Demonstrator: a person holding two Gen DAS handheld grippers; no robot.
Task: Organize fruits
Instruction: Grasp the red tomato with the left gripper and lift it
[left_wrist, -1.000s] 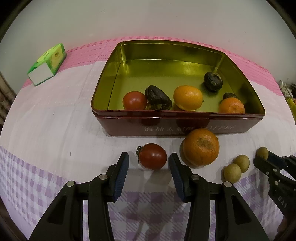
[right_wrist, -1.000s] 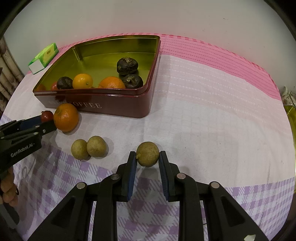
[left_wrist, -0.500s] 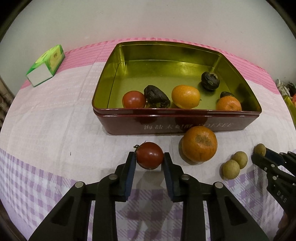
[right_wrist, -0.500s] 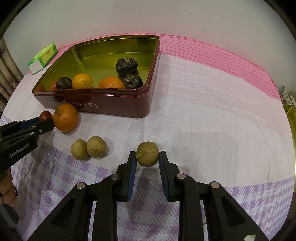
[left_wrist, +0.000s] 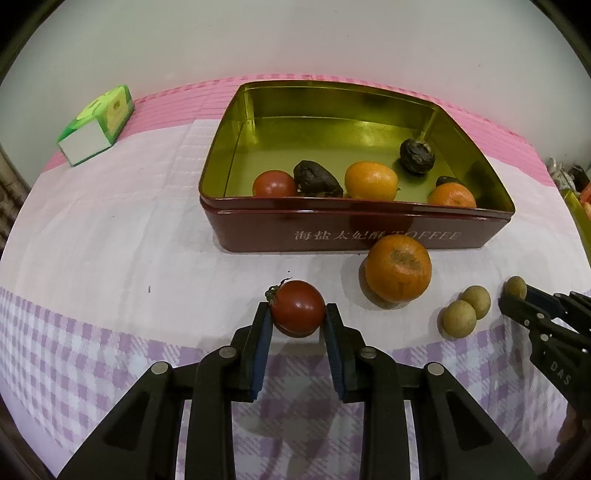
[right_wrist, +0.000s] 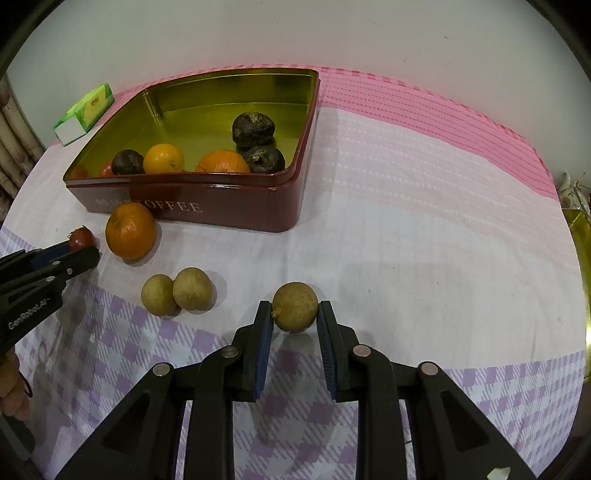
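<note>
My left gripper (left_wrist: 298, 321) is shut on a red tomato (left_wrist: 298, 307) and holds it just above the cloth; both show in the right wrist view, gripper (right_wrist: 79, 245) and tomato (right_wrist: 80, 238). My right gripper (right_wrist: 294, 320) is shut on a tan longan (right_wrist: 295, 311); the longan also shows in the left wrist view (left_wrist: 516, 287). The dark red tin (left_wrist: 369, 230) with a gold inside holds a tomato (left_wrist: 274, 183), two oranges and several dark fruits. A large orange (left_wrist: 398, 267) and two longans (left_wrist: 466, 312) lie on the cloth in front of the tin.
A green and white carton (left_wrist: 96, 123) lies at the far left on the pink and white cloth. The wall stands close behind the tin. A yellow-edged object (right_wrist: 580, 240) sits at the right edge of the table.
My left gripper has moved forward around the tomato, closed on it and lifted it slightly. My right gripper has stayed shut on the longan and barely moved.
</note>
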